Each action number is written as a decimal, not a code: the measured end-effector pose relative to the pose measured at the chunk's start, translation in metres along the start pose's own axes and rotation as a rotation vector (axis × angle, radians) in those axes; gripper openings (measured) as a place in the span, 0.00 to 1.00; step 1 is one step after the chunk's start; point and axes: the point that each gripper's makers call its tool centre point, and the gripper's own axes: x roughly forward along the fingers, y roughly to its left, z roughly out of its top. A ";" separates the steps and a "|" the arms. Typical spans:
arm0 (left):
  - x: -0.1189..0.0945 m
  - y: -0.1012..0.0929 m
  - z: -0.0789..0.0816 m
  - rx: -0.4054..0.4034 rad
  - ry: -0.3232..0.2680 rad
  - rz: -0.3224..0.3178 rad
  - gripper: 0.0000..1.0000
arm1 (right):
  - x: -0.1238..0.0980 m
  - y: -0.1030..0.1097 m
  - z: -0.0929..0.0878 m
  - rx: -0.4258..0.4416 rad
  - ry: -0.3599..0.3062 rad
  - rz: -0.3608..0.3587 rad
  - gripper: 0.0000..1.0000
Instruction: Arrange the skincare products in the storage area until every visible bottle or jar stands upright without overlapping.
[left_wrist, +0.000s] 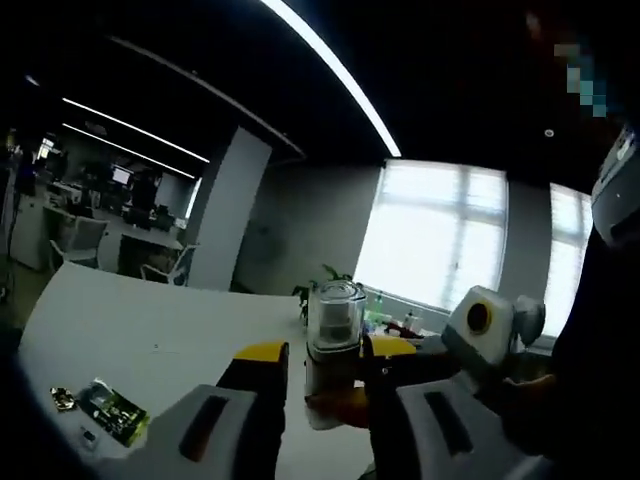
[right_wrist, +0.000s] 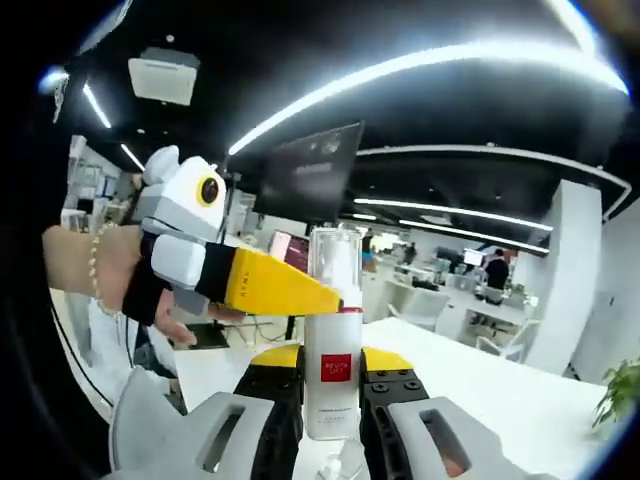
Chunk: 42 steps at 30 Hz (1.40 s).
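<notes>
A white pump bottle (right_wrist: 333, 375) with a red label and a clear cap (left_wrist: 335, 312) stands upright in the air. My right gripper (right_wrist: 332, 368) is shut on its body. My left gripper (left_wrist: 328, 352) is open, one yellow-tipped jaw on each side of the bottle just under the cap, with a thin gap on the left side. In the right gripper view, the left gripper (right_wrist: 330, 295) comes in from the left, held by a hand in a bead bracelet. One of its yellow fingertips (right_wrist: 318, 292) reaches the bottle's neck; the other is hidden behind the bottle.
A white table (left_wrist: 150, 320) lies below, with a green packet (left_wrist: 112, 410) and a small gold item (left_wrist: 62, 398) near its left edge. Office desks and chairs stand beyond it. A plant (right_wrist: 620, 385) sits at the far right.
</notes>
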 end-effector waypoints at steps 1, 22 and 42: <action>0.000 -0.001 -0.001 0.006 0.000 0.002 0.22 | 0.000 0.002 0.000 -0.001 0.002 -0.004 0.10; -0.029 -0.052 -0.015 0.254 0.289 -0.510 0.15 | -0.041 0.031 0.013 0.206 -0.050 0.666 0.13; -0.032 -0.063 -0.026 0.198 0.288 -0.598 0.15 | -0.045 0.043 0.003 0.229 -0.090 0.784 0.08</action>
